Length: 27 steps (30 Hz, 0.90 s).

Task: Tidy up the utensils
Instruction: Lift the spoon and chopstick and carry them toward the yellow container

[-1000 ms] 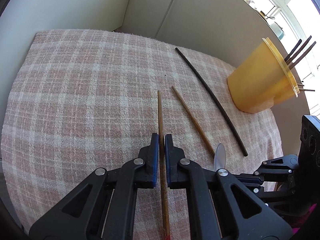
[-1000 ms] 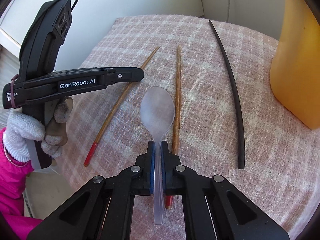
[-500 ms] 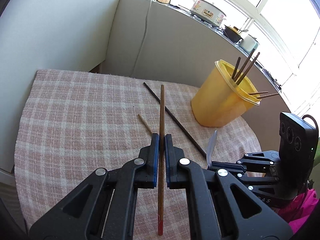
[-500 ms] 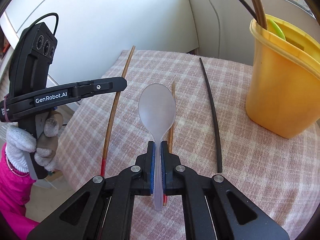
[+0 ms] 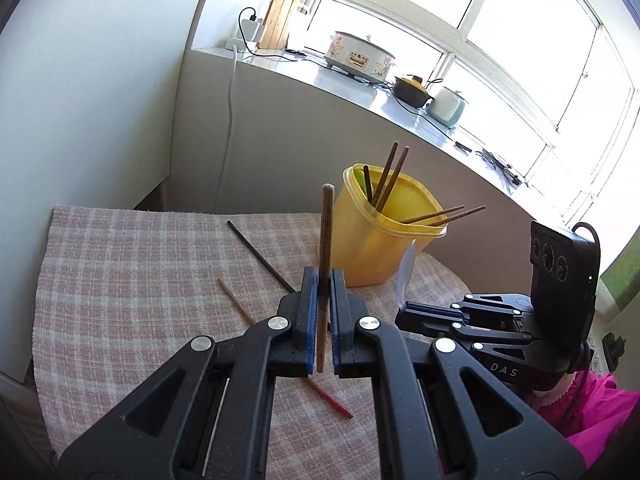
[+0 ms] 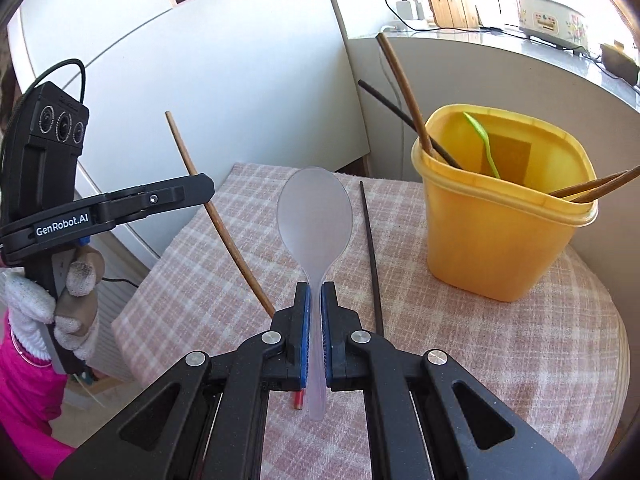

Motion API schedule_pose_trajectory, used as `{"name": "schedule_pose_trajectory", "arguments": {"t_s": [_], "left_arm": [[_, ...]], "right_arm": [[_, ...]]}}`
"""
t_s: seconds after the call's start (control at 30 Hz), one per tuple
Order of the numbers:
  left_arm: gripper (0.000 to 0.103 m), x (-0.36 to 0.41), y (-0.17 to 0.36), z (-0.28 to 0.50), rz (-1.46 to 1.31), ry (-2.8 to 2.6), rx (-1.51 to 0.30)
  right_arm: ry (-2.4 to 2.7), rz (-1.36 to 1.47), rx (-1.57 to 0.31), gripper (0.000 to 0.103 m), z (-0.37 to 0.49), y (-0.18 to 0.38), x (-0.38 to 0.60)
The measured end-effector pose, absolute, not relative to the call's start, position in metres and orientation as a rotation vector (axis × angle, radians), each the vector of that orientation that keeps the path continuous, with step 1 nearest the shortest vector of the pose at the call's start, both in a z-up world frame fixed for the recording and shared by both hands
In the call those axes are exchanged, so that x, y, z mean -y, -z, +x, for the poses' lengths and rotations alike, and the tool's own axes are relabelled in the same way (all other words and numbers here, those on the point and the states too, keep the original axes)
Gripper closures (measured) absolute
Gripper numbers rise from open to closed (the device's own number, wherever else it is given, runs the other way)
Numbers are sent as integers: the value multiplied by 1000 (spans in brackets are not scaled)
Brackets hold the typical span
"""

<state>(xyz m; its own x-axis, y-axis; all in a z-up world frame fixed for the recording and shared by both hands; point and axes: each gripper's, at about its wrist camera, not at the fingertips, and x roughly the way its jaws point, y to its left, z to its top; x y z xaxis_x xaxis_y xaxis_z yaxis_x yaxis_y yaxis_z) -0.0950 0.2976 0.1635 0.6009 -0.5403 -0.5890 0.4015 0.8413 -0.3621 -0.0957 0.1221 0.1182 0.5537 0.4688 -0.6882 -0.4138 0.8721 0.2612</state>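
Observation:
My left gripper (image 5: 324, 276) is shut on a brown wooden chopstick (image 5: 326, 228) and holds it upright in the air above the table. My right gripper (image 6: 316, 292) is shut on the handle of a translucent plastic spoon (image 6: 315, 216), bowl forward, also off the cloth. A yellow plastic container (image 6: 500, 240) stands at the far right with several chopsticks and a green utensil in it. It also shows behind the held chopstick as the yellow container (image 5: 384, 240). On the cloth lie a black chopstick (image 6: 370, 256) and a red-tipped wooden chopstick (image 5: 236, 302).
The round table has a pink checked cloth (image 5: 132, 280). A white wall and low partition close off the far side. A windowsill (image 5: 360, 84) behind carries cookers and cables. A gloved hand (image 6: 76, 280) with a pink sleeve holds the left gripper (image 6: 204, 188).
Both grippers rose from the cloth, carrying the chopstick and the spoon up with them. Both views tilted upward, so the yellow container's open top and the window now show.

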Motion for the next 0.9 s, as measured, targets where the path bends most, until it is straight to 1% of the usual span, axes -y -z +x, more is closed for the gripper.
{"name": "schedule_pose_trajectory", "arguments": {"t_s": [0.33, 0.9], "left_arm": [[100, -271, -201, -92, -222, 622, -640], [100, -230, -254, -82, -243, 679, -454]], "right_arm": [[-451, 113, -718, 99, -98, -152, -85], [-352, 171, -573, 99, -86, -191, -40]]}}
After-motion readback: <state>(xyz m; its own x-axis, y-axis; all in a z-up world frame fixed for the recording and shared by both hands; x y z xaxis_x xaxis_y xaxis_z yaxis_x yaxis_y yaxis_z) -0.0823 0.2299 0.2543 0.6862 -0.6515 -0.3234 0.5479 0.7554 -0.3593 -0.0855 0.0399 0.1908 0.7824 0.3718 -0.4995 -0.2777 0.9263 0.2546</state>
